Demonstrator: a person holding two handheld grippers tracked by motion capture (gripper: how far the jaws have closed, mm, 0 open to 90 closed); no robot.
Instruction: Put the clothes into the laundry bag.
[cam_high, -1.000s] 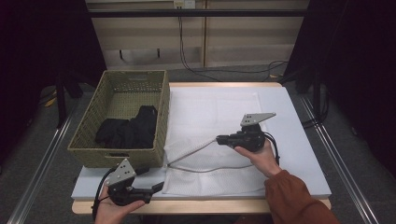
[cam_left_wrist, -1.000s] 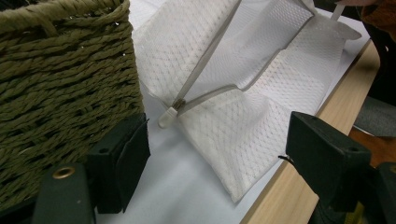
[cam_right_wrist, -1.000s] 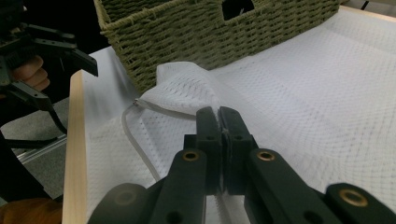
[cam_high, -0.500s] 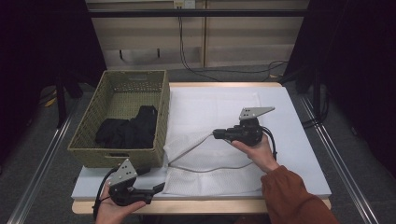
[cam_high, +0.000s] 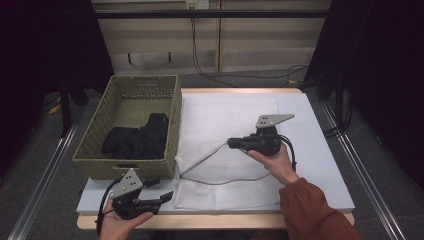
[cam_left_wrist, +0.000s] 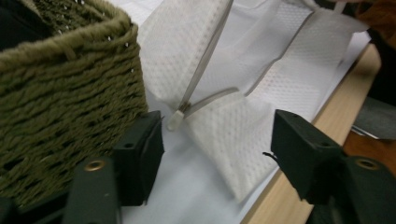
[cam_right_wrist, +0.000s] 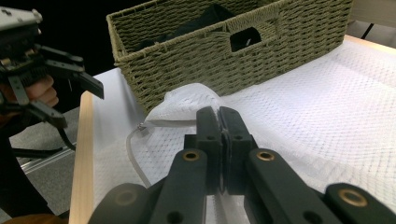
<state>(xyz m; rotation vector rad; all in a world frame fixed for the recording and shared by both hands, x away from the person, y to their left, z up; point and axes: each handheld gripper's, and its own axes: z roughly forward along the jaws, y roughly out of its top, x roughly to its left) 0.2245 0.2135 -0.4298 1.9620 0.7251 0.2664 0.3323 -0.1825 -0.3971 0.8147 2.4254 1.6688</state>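
A white mesh laundry bag (cam_high: 235, 150) is lying spread across the white table top (cam_high: 320, 165), just to the right of a woven basket (cam_high: 95, 150) that is holding dark clothes (cam_high: 135, 142). The right gripper (cam_high: 231, 143) is sitting over the middle of the bag in the person's right hand (cam_high: 275, 160), with an orange sleeve (cam_high: 315, 210) coming in from the bottom edge. Its jaws are pressing tightly together, and in the right gripper view (cam_right_wrist: 218, 122) they are pinching a fold of the bag's upper layer of mesh and lifting it, so the fabric is puffing up into a small hump in front of the basket wall (cam_right_wrist: 261, 51). A grey zipper band (cam_high: 215, 167) is running along the open edge of the bag, curving from the raised mesh down toward the near left corner. The left gripper (cam_high: 167, 196) is resting in the left hand (cam_high: 120, 222) at the near left edge of the table, just below the basket and beside the bag's corner. In the left gripper view its two jaws are standing apart, and they have just been closing in somewhat; the pale zipper pull (cam_left_wrist: 175, 120) and the bag's folded corner (cam_left_wrist: 229, 140) are lying between them and slightly ahead, with neither pad touching the fabric. The basket's rim (cam_left_wrist: 60, 51) is filling the left side of that view, and the wooden table edge (cam_left_wrist: 289, 186) is showing on the right.
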